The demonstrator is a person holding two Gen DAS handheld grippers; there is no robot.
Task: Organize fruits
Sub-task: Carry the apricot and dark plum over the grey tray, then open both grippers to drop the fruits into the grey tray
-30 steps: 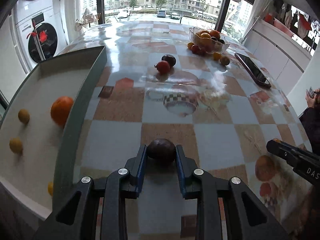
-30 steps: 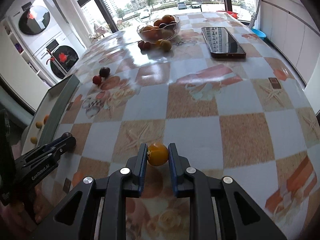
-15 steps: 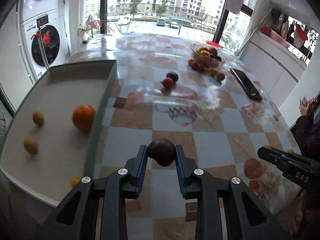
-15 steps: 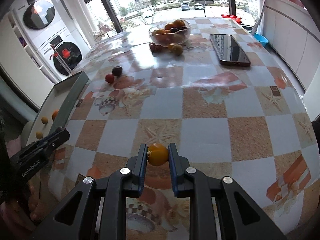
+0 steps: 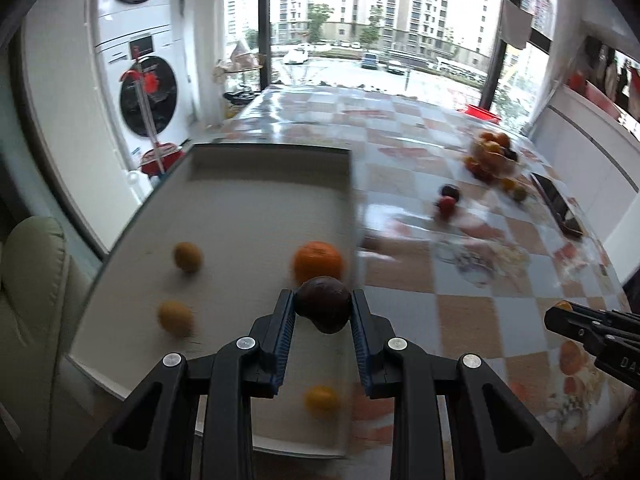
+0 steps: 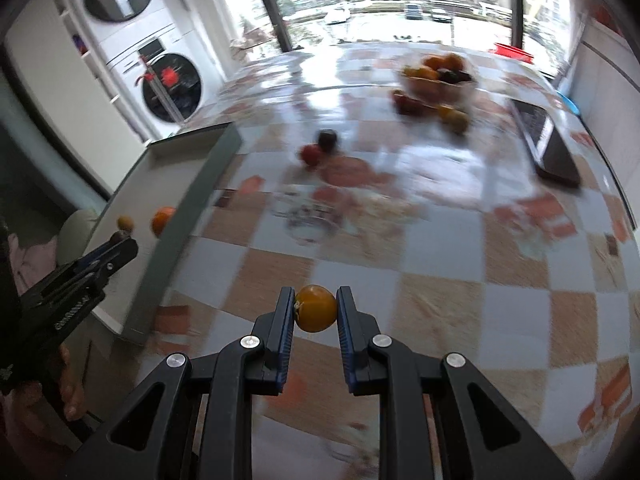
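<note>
The left tongs (image 5: 323, 312) are clamped on a dark purple fruit (image 5: 322, 308), pinched at its widest part between the two blue-lined pads, so it hangs clear of everything below. They are held over the near right part of the grey tray (image 5: 256, 168), which sits at the left edge of the bench (image 5: 496, 312); judged from that, this fruit is about to be set down in the tray. Already lying on the tray floor are an orange (image 5: 319, 261), two small yellow fruits (image 5: 187, 256) at the left, well apart from it, and another yellow fruit (image 5: 321, 400) nearer the camera. The raised tray wall should stop round fruit rolling off, which is probably why it serves as the collecting place.

Further right, the right tongs (image 6: 316, 309) grip a small orange-yellow fruit (image 6: 315, 308) in the same way, carried above the checked bench and not yet over the tray, which lies to their left.

At the far right of the bench a glass bowl (image 6: 438, 80) holds more fruit, with a few loose pieces beside it, a red fruit (image 6: 311, 155) and a dark one (image 6: 327, 141) touching each other mid-bench, and a phone (image 6: 550, 148) lying flat at the right. Much sorting seems left.
</note>
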